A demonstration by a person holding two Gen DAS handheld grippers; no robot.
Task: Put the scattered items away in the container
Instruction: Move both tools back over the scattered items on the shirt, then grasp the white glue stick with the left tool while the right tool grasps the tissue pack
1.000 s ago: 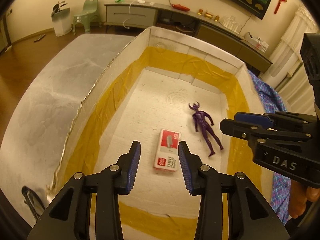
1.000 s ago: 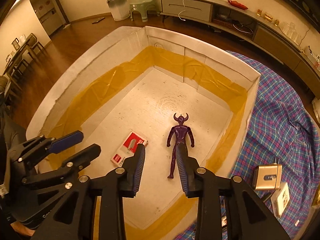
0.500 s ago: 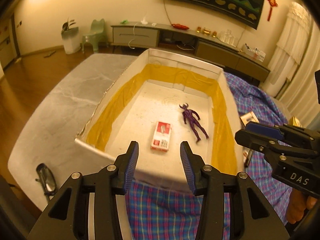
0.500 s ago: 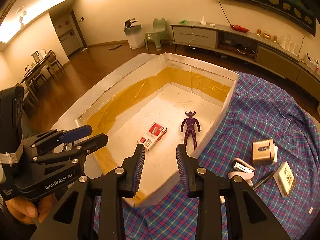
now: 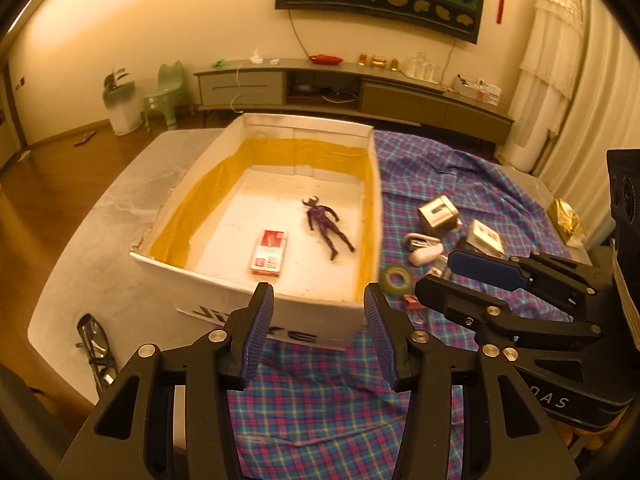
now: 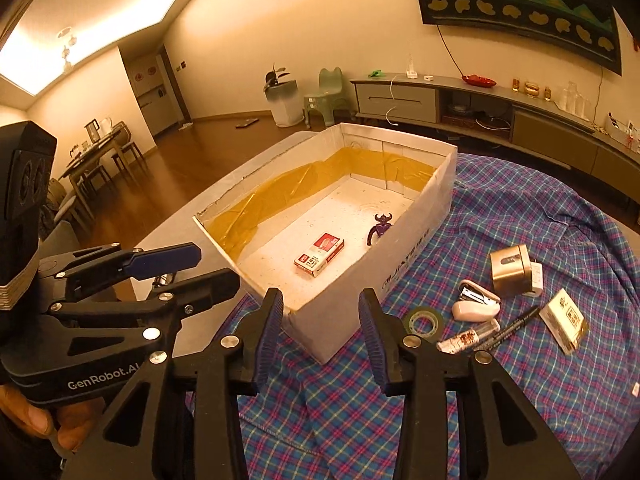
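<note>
Both tongs empty, jaws opening: left tongs [image 5: 318, 330], right tongs [image 6: 320, 336]. White box [image 6: 416, 248] at 12, red pack [image 6: 319, 260] and purple figure [image 6: 380, 227] inside. Tape roll [image 6: 424, 320], stapler [image 6: 476, 306], pen [image 6: 508, 328] crowded at 2 on plaid cloth [image 6: 400, 408]. Risk: grabbing one nudges neighbours, or snags cloth.

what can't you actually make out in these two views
- Purple figure: its legs are hidden behind the box wall in the right wrist view.
- Print on the box's near end: partly covered by the left gripper fingers in the left wrist view.
- Small pink item: too small and half behind the right gripper to identify.
- Label on the red and white packet: too small to read.
</note>
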